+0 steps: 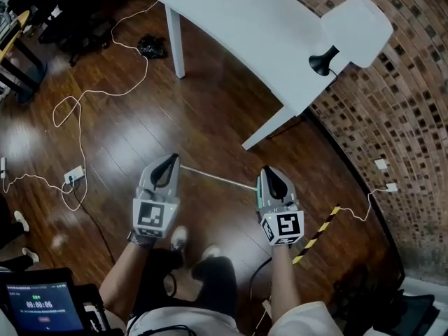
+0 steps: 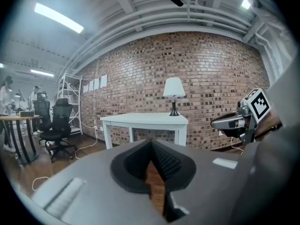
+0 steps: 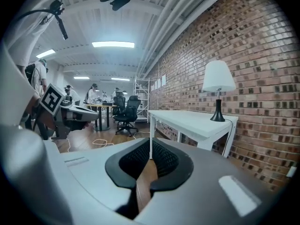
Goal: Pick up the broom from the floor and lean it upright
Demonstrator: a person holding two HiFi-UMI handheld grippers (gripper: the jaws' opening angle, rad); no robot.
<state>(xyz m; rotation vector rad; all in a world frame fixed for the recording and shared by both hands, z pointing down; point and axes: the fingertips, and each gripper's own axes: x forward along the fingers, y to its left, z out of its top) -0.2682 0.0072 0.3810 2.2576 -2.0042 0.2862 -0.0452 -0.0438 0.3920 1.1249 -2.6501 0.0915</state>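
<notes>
A thin pale stick, seemingly the broom's handle (image 1: 217, 177), lies on the wood floor between my two grippers. Its right end runs out of sight behind the right gripper, and I see no broom head. In the head view my left gripper (image 1: 171, 159) hovers beside the stick's left end, and my right gripper (image 1: 270, 171) is over the right end. The left gripper (image 2: 151, 146) is shut and empty, its tips meeting. The right gripper (image 3: 150, 156) stands a narrow crack open with only floor and a table leg showing through. Neither touches the stick.
A white table (image 1: 238, 19) with a white lamp (image 1: 353, 26) stands ahead against the curved brick wall (image 1: 413, 117). White cables (image 1: 78, 117) and a power strip (image 1: 73, 176) trail on the left. A yellow-black striped strip (image 1: 318, 231) lies right. My shoes (image 1: 180, 238) are below.
</notes>
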